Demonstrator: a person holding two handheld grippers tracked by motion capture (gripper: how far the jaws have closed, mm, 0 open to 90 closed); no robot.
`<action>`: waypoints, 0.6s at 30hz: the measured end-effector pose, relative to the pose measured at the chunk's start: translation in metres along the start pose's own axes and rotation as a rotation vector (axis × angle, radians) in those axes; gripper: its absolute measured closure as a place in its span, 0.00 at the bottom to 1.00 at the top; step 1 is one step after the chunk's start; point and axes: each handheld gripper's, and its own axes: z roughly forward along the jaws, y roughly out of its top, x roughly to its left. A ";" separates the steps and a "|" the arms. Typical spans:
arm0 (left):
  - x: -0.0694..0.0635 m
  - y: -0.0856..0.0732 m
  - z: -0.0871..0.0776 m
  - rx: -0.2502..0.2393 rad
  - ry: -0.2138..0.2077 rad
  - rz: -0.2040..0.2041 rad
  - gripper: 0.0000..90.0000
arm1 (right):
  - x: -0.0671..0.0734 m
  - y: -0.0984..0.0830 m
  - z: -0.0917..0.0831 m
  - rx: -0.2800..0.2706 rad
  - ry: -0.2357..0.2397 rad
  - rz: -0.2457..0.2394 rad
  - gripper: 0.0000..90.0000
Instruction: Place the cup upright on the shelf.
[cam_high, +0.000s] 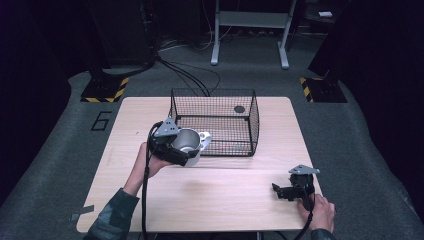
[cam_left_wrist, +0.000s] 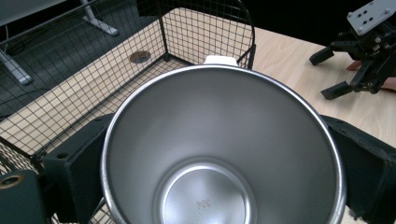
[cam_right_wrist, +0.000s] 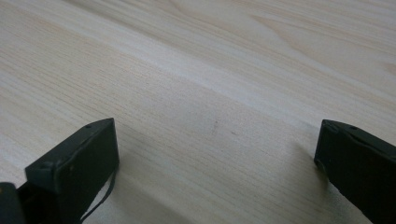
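A shiny steel cup (cam_high: 189, 144) with a white handle (cam_high: 204, 137) is held off the table, its mouth tilted toward the camera. My left gripper (cam_high: 176, 150) is shut on it, just left of the black wire basket (cam_high: 215, 122). In the left gripper view the cup's empty inside (cam_left_wrist: 219, 154) faces me, with one black jaw on each side. My right gripper (cam_high: 285, 191) rests low at the table's front right, open, with bare wood between its jaws (cam_right_wrist: 215, 126).
The wire basket stands on the light wooden table (cam_high: 210, 195) at back centre, with a round dark hole (cam_high: 239, 109) in the tabletop under its far side. Cables and a grey desk frame (cam_high: 250, 25) lie on the floor beyond.
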 end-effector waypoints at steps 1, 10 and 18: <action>0.001 0.003 0.001 -0.006 0.004 -0.001 0.07 | 0.000 0.000 0.000 0.000 0.000 0.000 0.00; 0.007 0.015 0.005 -0.009 -0.003 0.004 0.07 | 0.000 0.000 0.000 0.000 0.000 0.000 0.00; 0.013 0.025 0.009 -0.002 0.013 0.014 0.07 | 0.000 0.000 0.000 0.000 0.000 0.000 0.00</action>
